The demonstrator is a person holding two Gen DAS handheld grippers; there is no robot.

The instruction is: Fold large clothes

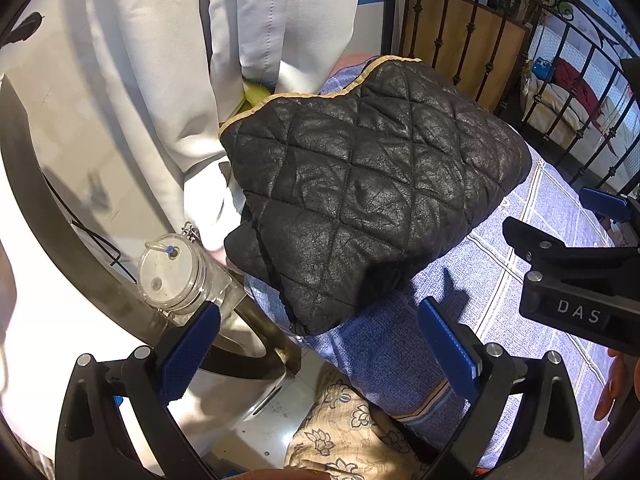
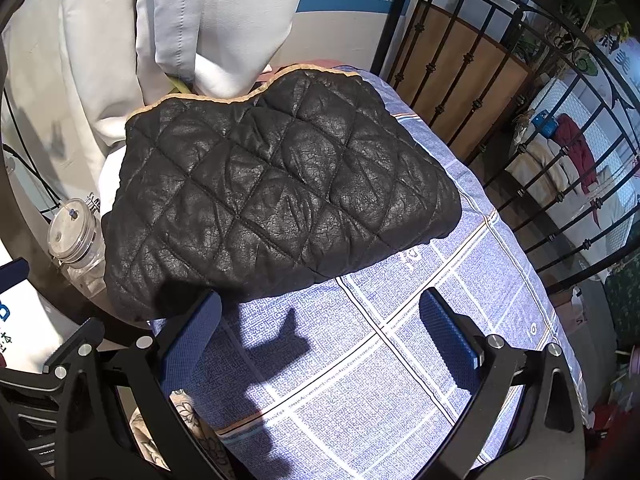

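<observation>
A black quilted jacket [image 1: 372, 184] with tan trim lies folded into a compact bundle on a blue checked bedsheet [image 1: 532, 248]. It also shows in the right wrist view [image 2: 272, 192] on the same sheet [image 2: 400, 352]. My left gripper [image 1: 320, 344] is open and empty, just short of the bundle's near corner. My right gripper [image 2: 320, 336] is open and empty over bare sheet in front of the bundle; it appears in the left wrist view at the right edge [image 1: 572, 280].
A white garment [image 1: 160, 80] hangs behind the bundle. A clear glass jar [image 1: 176, 272] stands at the bed's left edge by a curved dark rail. A black iron bed frame [image 2: 500, 120] runs along the right. A floral cloth [image 1: 352, 436] lies below the sheet.
</observation>
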